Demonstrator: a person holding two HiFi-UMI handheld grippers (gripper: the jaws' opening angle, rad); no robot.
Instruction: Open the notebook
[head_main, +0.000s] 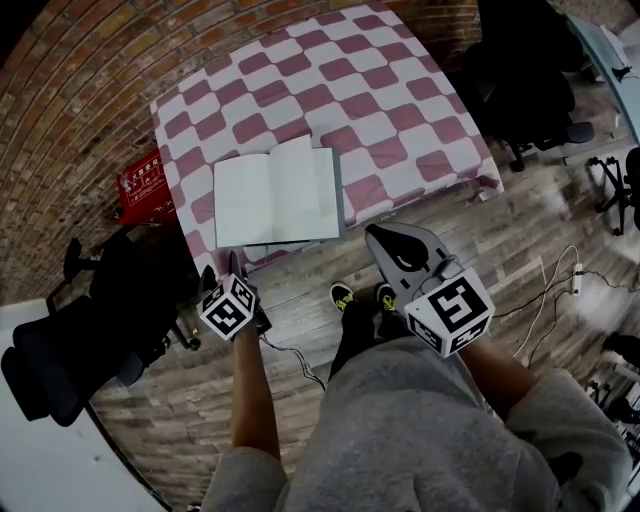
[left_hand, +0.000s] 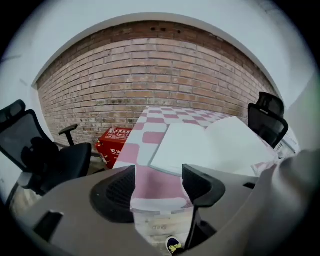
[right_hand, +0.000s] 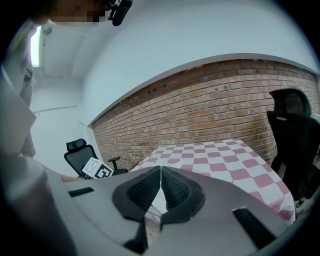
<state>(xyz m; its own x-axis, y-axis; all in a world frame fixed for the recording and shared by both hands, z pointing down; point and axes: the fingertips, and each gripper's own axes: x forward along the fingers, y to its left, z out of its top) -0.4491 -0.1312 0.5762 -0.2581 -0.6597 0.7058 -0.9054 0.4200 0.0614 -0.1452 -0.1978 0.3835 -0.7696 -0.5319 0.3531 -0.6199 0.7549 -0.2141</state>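
Lying open and flat, the notebook (head_main: 277, 192) shows two blank pages near the front edge of the checkered table (head_main: 400, 100), as the task wants it.
Its spine points away from the person, and its wide side runs along the table's near edge. Both grippers hang off the table with the notebook ahead of them. The left gripper (left_hand: 159, 187), jaws spread and empty, is nearer. The right gripper (right_hand: 160, 172), jaws pressed together on nothing, sits off to the notebook's right. Bare cloth lies beyond the pages.
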